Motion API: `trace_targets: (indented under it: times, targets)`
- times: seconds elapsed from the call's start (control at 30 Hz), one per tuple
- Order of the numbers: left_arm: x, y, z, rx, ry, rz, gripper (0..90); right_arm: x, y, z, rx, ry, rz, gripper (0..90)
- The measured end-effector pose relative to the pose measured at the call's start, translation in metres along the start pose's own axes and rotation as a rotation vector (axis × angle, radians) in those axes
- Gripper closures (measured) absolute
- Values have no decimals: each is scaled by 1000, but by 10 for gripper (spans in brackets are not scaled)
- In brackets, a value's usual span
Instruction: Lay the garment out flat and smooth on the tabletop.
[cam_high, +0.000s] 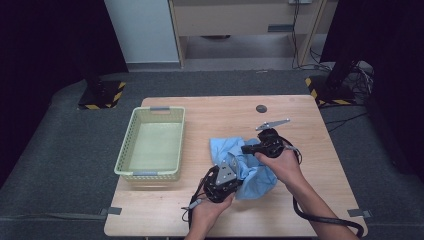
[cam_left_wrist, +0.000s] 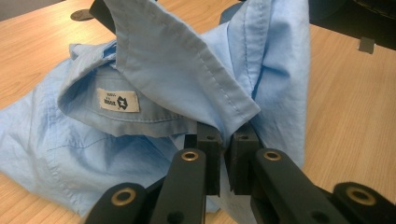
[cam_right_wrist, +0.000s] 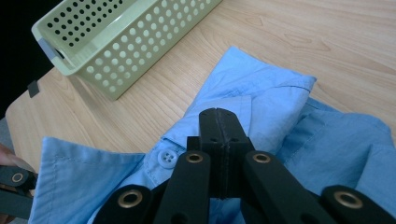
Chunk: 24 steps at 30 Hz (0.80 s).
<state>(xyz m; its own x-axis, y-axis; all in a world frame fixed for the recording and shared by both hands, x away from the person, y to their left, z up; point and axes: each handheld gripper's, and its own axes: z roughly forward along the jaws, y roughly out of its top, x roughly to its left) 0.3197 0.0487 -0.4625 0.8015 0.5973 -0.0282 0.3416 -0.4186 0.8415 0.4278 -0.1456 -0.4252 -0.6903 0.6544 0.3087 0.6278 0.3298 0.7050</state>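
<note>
A light blue shirt (cam_high: 256, 176) lies crumpled on the wooden table (cam_high: 210, 112), right of the middle. My left gripper (cam_high: 236, 168) comes in from the near side and is shut on a collar edge of the shirt (cam_left_wrist: 140, 56), the cloth pinched between its pads (cam_left_wrist: 209, 140). The collar with its white label (cam_left_wrist: 118, 100) rises from there. My right gripper (cam_high: 246, 148) reaches in from the right, its jaws pressed together (cam_right_wrist: 219, 114) over the shirt (cam_right_wrist: 327, 140). A band of cloth with a white button (cam_right_wrist: 166, 157) runs into them.
A pale green perforated basket (cam_high: 125, 150) stands on the left half of the table, with nothing in it that I can see; its corner (cam_right_wrist: 93, 51) shows in the right gripper view. A small dark disc (cam_high: 261, 108) lies near the far edge. Cables trail from both grippers.
</note>
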Motion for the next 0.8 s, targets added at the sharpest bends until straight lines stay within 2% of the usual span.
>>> trace_targets:
  times: [0.1,0.13,0.2,0.33,0.47,0.67,0.8]
  targets:
    - [0,0,0,0,-1,1,863,0,1,-2,-3,-10,-15,900]
    - [-1,1,1,1,-2,2,863,1,1,-2,-3,-19,-28,872]
    - [-1,1,1,-1,-2,3,862,4,3,-2,-2,-25,-44,759]
    - [-1,1,1,-1,0,3,861,14,7,2,9,-67,-110,601]
    - [-1,1,1,-3,0,1,860,23,10,8,28,-66,-158,516]
    - [0,0,0,2,2,6,859,29,11,16,63,-77,-217,465]
    - [0,0,0,1,1,8,859,31,9,21,104,-104,-260,454]
